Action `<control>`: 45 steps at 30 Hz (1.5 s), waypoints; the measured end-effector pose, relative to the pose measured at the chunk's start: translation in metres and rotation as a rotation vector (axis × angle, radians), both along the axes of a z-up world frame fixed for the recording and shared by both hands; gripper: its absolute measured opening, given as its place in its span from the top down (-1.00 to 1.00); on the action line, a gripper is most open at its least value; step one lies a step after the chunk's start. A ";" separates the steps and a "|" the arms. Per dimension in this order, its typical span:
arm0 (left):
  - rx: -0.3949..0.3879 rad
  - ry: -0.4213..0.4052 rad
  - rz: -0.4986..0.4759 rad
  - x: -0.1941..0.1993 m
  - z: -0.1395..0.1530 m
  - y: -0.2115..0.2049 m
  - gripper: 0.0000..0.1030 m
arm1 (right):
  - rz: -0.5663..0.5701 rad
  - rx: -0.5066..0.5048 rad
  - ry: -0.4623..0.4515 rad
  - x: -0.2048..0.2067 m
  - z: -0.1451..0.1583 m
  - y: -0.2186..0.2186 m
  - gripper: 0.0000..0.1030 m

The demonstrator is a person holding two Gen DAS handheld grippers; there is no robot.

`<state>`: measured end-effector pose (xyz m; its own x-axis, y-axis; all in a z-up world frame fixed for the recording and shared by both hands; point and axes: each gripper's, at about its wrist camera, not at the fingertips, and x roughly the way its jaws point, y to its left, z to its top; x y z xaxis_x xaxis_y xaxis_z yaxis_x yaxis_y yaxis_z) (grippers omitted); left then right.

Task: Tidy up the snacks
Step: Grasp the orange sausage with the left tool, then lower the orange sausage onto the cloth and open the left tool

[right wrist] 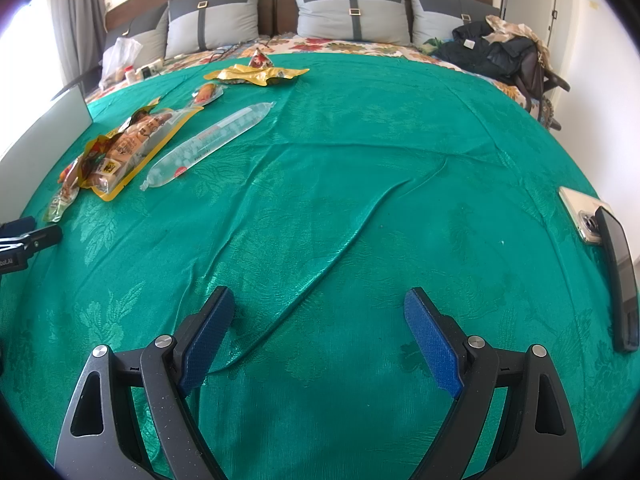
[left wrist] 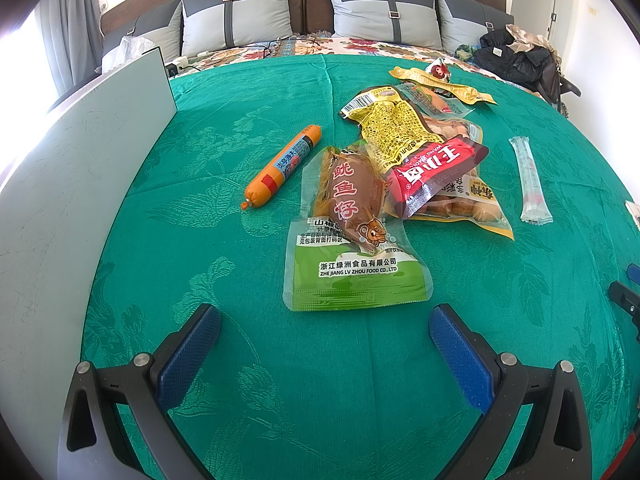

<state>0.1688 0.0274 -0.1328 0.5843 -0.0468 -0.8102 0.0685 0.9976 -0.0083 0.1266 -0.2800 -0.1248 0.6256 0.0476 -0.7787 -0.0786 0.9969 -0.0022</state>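
Observation:
Several snack packs lie on a green bedspread [left wrist: 280, 380]. In the left wrist view an orange sausage stick [left wrist: 285, 166] lies left of a squid pack with a green end [left wrist: 354, 232], a yellow pack [left wrist: 390, 128], a red-labelled pack [left wrist: 438, 176] and a clear tube pack [left wrist: 529, 180]. A gold wrapper [left wrist: 440, 84] lies farther back. My left gripper [left wrist: 324, 332] is open and empty, just short of the squid pack. My right gripper [right wrist: 320, 312] is open and empty over bare cloth; the snacks, with the clear tube pack [right wrist: 208, 144], lie far to its left.
A white board [left wrist: 80, 184] stands along the left side. Two phones [right wrist: 600, 248] lie at the right edge of the bedspread. Pillows [left wrist: 236, 12] and dark clothes [left wrist: 516, 56] are at the head of the bed. The left gripper's tip [right wrist: 28, 236] shows at left.

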 end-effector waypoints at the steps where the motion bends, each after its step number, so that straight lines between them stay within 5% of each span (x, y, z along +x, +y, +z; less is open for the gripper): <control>1: 0.000 0.000 0.000 0.000 0.000 0.000 -1.00 | 0.000 0.000 0.000 0.000 0.000 0.000 -0.72; 7: 0.003 0.009 0.024 0.001 0.000 -0.002 -1.00 | 0.000 0.001 0.000 0.000 0.000 0.000 -0.73; 12: -0.033 0.197 -0.045 0.001 0.013 0.006 -0.99 | 0.000 0.001 0.000 0.000 0.000 0.000 -0.73; 17: -0.071 0.059 -0.012 0.022 0.066 0.034 -0.96 | 0.001 0.002 0.000 0.000 0.000 0.000 -0.74; 19: -0.041 0.052 0.009 0.046 0.075 0.039 -0.87 | 0.001 0.002 0.000 0.000 0.000 0.000 -0.74; 23: -0.016 0.168 0.013 0.097 0.057 0.039 -0.26 | 0.000 0.002 0.000 0.000 0.000 0.000 -0.74; 28: 0.007 0.226 -0.015 0.125 0.027 0.031 -0.21 | 0.000 0.002 0.000 0.000 0.000 0.000 -0.74; 31: -0.051 0.221 0.028 0.130 0.016 0.040 -0.16 | 0.000 0.003 0.000 0.000 0.000 0.000 -0.74; 35: -0.027 0.182 0.016 0.132 0.014 0.042 0.03 | 0.000 0.003 0.000 -0.001 0.000 0.000 -0.74; 38: 0.011 0.174 -0.030 0.126 0.016 0.038 0.69 | 0.000 0.003 0.000 -0.001 0.000 0.000 -0.75; 45: -0.050 0.170 0.012 0.056 0.017 0.054 0.70 | 0.000 0.003 0.000 -0.001 0.001 0.000 -0.75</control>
